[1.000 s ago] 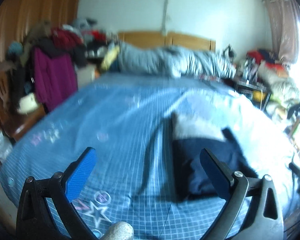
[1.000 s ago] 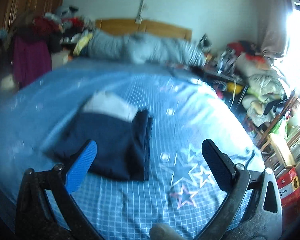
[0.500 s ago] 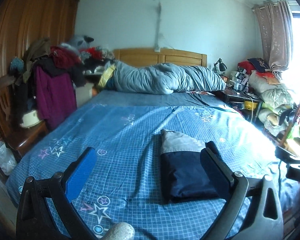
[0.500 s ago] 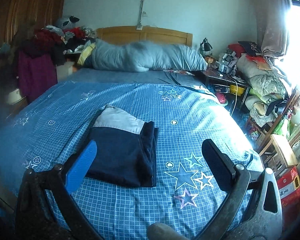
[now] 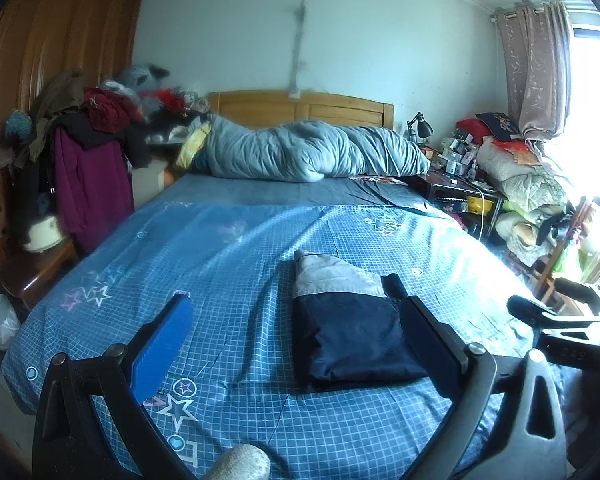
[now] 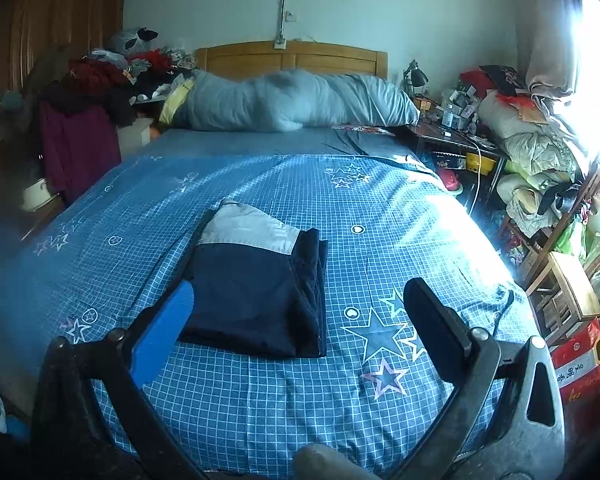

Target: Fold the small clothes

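Garment (image 6: 256, 280): navy with a grey band, folded flat on the bed (image 6: 380, 208), well short of the quilt (image 6: 292, 100), touched by neither tool.
Left tool (image 5: 296, 336): jaws wide, nothing held.
Right tool (image 6: 300, 316): jaws wide, nothing held.
Risk: the stacked layers along the garment's right edge could be dragged open if snagged by a low tool.
Views: those layered edges are shown clearly only by the right wrist; the right tool's tip beside the bed is shown only by the left wrist.
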Demonstrator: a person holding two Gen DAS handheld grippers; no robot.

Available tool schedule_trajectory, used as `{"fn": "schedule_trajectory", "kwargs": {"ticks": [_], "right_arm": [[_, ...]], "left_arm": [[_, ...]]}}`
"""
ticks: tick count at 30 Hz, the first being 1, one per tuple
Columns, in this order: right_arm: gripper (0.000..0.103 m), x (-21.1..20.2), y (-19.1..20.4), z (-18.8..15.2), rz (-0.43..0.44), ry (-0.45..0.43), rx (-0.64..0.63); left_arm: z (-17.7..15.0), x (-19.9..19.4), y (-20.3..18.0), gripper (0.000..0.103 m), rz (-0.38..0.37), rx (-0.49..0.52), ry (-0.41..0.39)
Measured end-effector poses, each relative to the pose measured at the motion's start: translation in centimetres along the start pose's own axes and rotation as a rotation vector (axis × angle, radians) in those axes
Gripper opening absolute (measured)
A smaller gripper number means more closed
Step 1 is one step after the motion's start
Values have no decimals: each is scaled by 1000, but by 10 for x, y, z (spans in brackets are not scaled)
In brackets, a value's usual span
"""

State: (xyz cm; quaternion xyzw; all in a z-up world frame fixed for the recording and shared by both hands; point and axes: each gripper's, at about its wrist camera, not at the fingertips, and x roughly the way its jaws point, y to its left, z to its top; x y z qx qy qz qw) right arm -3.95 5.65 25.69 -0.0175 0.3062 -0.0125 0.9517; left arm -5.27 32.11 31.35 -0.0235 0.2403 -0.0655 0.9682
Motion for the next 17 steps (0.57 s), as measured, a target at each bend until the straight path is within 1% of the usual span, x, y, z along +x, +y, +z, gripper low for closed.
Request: {"fn": "schedule_trajectory", "kwargs": {"ticks": [2,4,6,11,13,15,17], "right_arm": [[103,1,-1,1,1,0,8],[103,6,-5,1,34,13,31],[103,13,-8,-2,65,35,56],[103,37,-13,-12,84,106,82],[103,39,-13,-15,64,103,85],[103,41,-10,-15,80,118,83],[103,40,-6,-14,90,110,70]], "left_arm": [[1,0,-2,103,-3,4,-3],[1,1,-4,103,-4,8,3],[0,4,-5,103,-5,12,10],[-6,12,-11,103,-17,16,41],[-9,16,-12,103,-20,20,52],[-11,20,-13,103,-21,23,62],[-11,22,-13,103,-19,24,65]]}}
